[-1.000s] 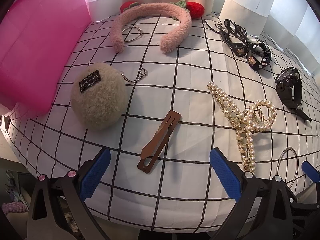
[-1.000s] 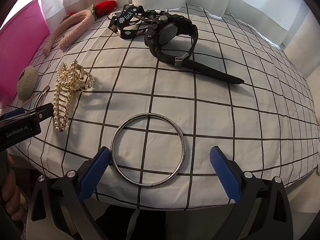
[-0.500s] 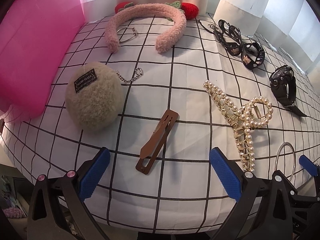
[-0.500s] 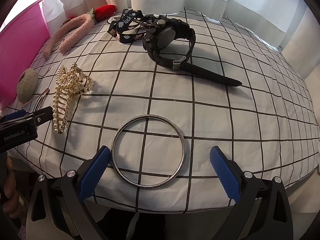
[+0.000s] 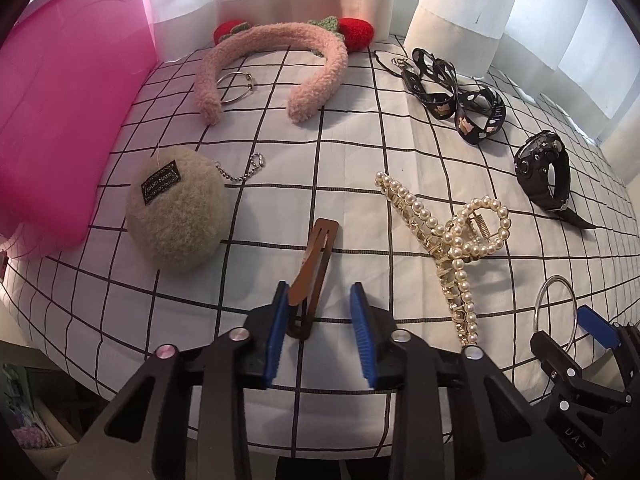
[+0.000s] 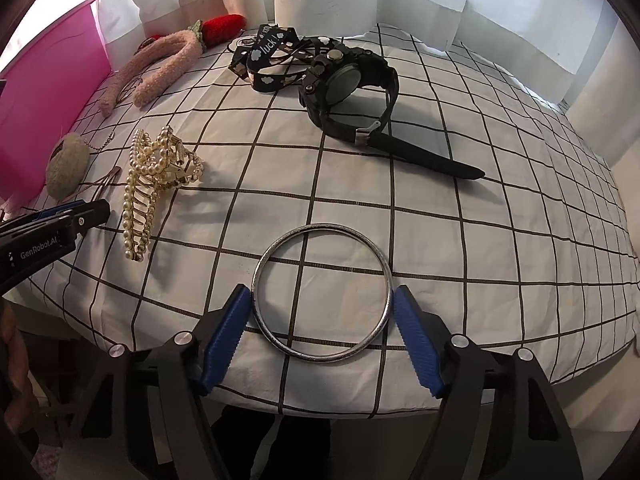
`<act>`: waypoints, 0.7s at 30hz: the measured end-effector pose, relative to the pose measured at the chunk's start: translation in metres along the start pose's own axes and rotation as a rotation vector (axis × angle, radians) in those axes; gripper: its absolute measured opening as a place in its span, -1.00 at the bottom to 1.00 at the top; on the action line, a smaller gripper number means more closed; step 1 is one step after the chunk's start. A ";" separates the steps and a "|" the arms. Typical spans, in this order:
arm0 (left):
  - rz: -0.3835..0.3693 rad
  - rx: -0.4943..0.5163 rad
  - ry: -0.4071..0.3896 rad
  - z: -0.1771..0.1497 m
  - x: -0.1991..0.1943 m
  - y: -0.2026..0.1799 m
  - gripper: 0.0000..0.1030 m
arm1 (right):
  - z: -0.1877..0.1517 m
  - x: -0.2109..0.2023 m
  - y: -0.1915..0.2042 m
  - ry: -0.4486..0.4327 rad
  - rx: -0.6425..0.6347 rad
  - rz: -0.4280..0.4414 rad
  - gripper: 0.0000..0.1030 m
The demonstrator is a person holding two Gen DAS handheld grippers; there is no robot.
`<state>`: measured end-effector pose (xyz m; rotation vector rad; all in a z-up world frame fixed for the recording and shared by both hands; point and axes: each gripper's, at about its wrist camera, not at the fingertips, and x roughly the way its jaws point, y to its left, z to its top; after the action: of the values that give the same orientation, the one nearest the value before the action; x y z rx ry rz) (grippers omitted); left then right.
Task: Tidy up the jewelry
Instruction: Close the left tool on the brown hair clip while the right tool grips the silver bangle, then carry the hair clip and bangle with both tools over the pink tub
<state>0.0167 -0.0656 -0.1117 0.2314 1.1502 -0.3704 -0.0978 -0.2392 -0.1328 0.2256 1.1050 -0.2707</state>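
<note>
Pretty much nothing is sorted yet as far as I can tell: the headband [image 5: 276,36] at 12 o'clock, lanyard [image 5: 452,80] at 1, watch [image 5: 546,172] at 2, pearl claw [image 5: 448,240], pom-pom [image 5: 180,212] at 9 and the little ring [image 5: 236,88] all lie loose on the checked cloth [image 5: 360,140], with the pink bin [image 5: 60,120] off at 10. The left gripper [image 5: 320,312] sits part-open around the near end of the brown clip [image 5: 314,268], one pad touching it, not clamped. The right gripper [image 6: 322,316] is spread around the bangle [image 6: 322,292], pads just beside its rim, so both pickups look about to start.
</note>
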 end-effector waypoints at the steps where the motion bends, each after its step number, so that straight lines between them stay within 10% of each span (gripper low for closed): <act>1: -0.003 0.003 0.001 0.001 0.000 0.000 -0.73 | 0.000 0.000 0.000 -0.001 -0.001 0.000 0.37; 21: -0.004 0.033 -0.080 0.003 -0.026 -0.004 -0.75 | 0.006 -0.015 -0.001 -0.042 0.020 0.030 0.36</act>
<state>0.0083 -0.0656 -0.0865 0.2412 1.0670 -0.3987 -0.0995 -0.2409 -0.1167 0.2528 1.0569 -0.2591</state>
